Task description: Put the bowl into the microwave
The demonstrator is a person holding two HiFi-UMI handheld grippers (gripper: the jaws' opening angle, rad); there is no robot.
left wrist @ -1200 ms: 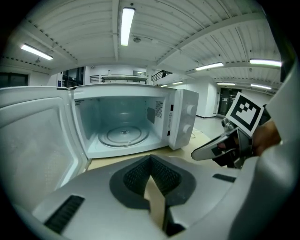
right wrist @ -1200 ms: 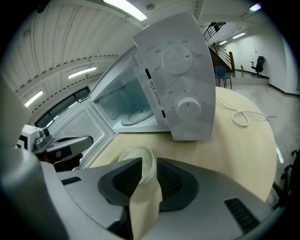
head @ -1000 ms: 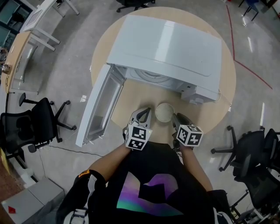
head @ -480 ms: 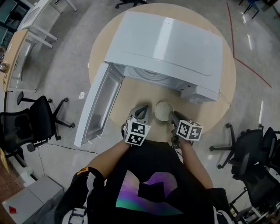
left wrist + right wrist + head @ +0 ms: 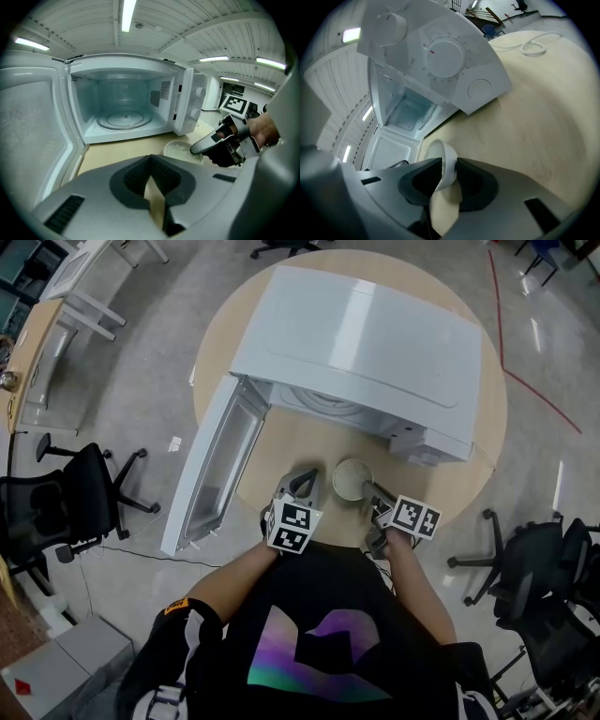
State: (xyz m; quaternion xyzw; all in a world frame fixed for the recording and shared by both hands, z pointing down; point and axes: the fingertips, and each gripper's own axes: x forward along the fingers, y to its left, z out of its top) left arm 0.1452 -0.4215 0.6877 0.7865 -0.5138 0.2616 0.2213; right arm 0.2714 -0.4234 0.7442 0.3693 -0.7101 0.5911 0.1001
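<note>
My left gripper (image 5: 305,480), a grey moulded shell with ribbed dark pads, has its jaws pressed together at the tips with nothing between them; it hangs over the table just left of the bowl. My right gripper (image 5: 372,490) pinches the right-hand rim of the small round white bowl (image 5: 351,480), a smooth curved wall clamped between the pads. The bowl sits on the round pale wooden table (image 5: 298,448), in front of the microwave's control panel, and holds something pale and grainy. Beyond it stands the boxy white microwave (image 5: 361,343). Its door (image 5: 211,470) is swung wide to the left, and a clear glass turntable (image 5: 124,120) lies on the glossy cavity floor. Two ridged round dials (image 5: 443,54) face my right gripper. A looped white cord (image 5: 534,46) lies farther back on the table.
</note>
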